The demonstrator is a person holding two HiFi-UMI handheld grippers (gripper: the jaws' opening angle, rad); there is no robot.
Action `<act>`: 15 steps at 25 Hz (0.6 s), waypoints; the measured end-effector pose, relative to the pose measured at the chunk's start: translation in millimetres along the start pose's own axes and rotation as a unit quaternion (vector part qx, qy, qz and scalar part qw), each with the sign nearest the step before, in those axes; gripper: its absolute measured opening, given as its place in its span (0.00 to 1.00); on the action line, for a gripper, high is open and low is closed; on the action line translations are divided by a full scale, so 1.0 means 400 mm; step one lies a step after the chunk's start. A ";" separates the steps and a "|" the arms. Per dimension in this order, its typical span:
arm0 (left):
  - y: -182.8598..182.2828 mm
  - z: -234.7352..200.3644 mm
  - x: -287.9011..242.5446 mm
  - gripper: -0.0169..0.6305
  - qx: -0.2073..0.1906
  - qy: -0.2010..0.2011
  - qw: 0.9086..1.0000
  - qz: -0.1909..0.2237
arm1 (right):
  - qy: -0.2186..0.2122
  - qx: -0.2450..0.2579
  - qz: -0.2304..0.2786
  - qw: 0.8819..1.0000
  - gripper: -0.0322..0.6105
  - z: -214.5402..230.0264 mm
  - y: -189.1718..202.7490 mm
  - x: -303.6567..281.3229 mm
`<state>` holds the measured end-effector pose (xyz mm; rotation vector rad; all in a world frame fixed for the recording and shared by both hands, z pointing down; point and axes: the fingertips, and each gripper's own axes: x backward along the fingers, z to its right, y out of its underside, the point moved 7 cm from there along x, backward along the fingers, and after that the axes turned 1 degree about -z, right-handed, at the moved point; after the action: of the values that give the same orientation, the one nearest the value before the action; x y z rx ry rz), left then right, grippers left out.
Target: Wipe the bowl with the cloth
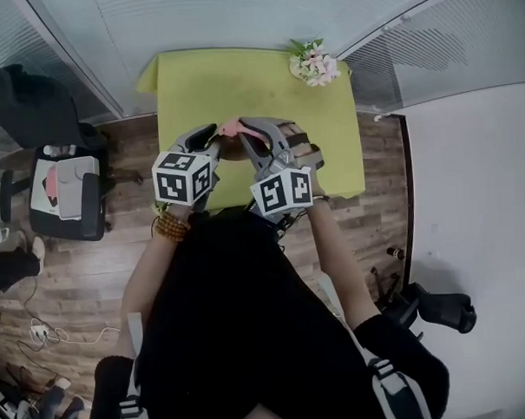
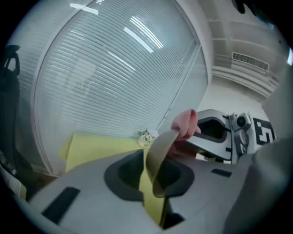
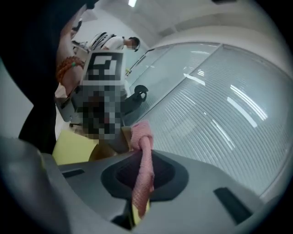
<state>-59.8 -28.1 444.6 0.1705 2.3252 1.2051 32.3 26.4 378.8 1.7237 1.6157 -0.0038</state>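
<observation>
Both grippers are raised above the yellow-green table [image 1: 240, 84]. In the left gripper view, the left gripper [image 2: 153, 171] is shut on the thin rim of a tan bowl [image 2: 158, 153], which stands edge-on between the jaws. A pink cloth [image 3: 144, 169] hangs from the right gripper [image 3: 142, 178], which is shut on it. The cloth's bunched end [image 2: 185, 122] rests against the bowl's upper rim. From the head view the left gripper [image 1: 209, 139] and right gripper [image 1: 246, 132] meet tip to tip with the cloth [image 1: 231, 127] between them; the bowl is mostly hidden there.
A small bunch of flowers [image 1: 314, 65] sits at the table's far right corner. A black office chair [image 1: 66, 182] with items on it stands on the wooden floor to the left. Blinds and glass walls close the far side. A black object [image 1: 436, 308] lies on the floor at right.
</observation>
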 end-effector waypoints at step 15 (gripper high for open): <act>0.003 -0.087 0.014 0.13 0.341 0.098 0.925 0.138 | 0.087 -0.329 0.067 0.938 0.10 0.017 0.024 -0.033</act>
<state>-81.8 -50.7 460.0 0.6629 2.8879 0.4822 41.0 12.6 385.3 1.3190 1.3925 0.6968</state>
